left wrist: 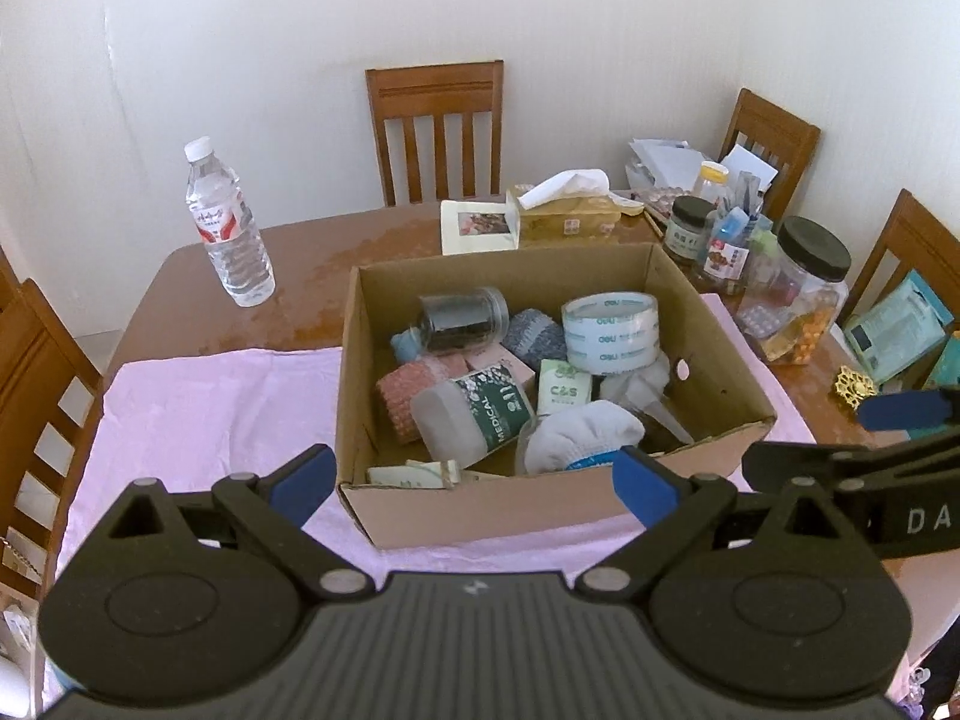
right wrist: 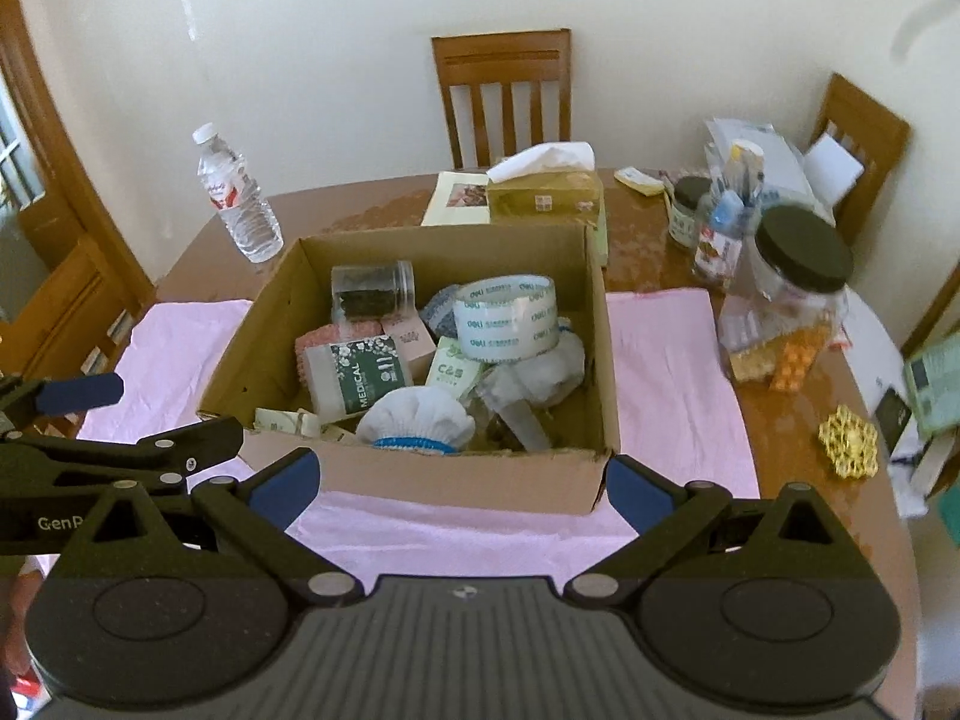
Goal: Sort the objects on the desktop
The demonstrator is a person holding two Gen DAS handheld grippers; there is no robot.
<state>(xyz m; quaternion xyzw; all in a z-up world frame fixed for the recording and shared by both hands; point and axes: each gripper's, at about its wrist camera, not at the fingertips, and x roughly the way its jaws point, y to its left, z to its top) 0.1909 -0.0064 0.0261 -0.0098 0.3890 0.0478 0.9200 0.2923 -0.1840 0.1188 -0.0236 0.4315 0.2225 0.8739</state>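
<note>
Both grippers, left (left wrist: 474, 483) and right (right wrist: 459, 483), spread wide, holding nothing. Tape roll (right wrist: 505, 317) near box (right wrist: 420, 480) far wall: probably light, stiff, slick; best pinched across its rim.

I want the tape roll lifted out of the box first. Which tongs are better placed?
Right, marginally. The tape roll lies toward the cardboard box's right side, nearer the right tongs. Both are open and empty; the left tongs sit further left.

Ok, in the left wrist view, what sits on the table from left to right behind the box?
Clear plastic water bottle → cream photo card → yellow-brown tissue box → small dark-lidded glass jar → large clear black-lidded jar.
</note>
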